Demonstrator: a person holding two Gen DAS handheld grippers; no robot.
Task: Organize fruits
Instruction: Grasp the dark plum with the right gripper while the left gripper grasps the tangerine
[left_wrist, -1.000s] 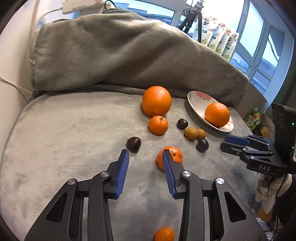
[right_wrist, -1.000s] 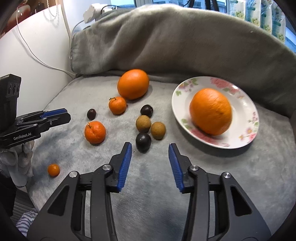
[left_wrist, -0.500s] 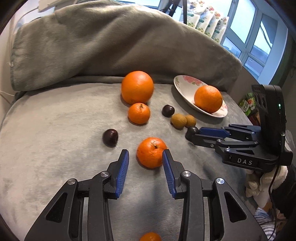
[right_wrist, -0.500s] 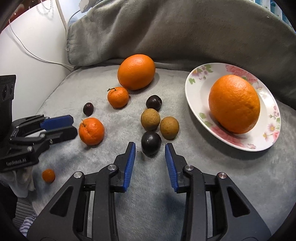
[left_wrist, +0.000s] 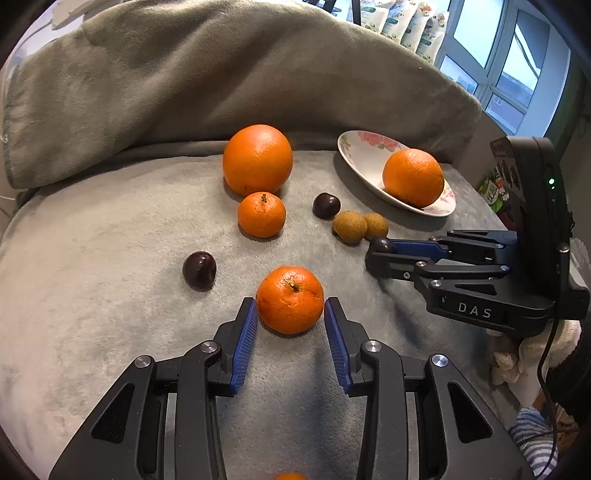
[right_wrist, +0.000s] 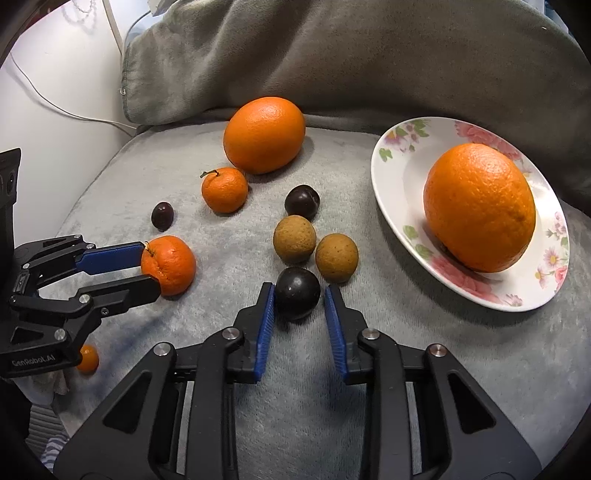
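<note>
Right wrist: gripper (right_wrist: 298, 301) around plum (right_wrist: 297, 292)

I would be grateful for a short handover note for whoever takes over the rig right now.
Left gripper: open, pads either side of a mandarin, not yet gripping.
Right gripper: jaws closing on a dark plum between its pads, still on the blanket.
Done: one large orange sits on the plate.
Left on the blanket: second large orange, small mandarin, two more plums, two brown fruits, one tiny orange fruit.
</note>
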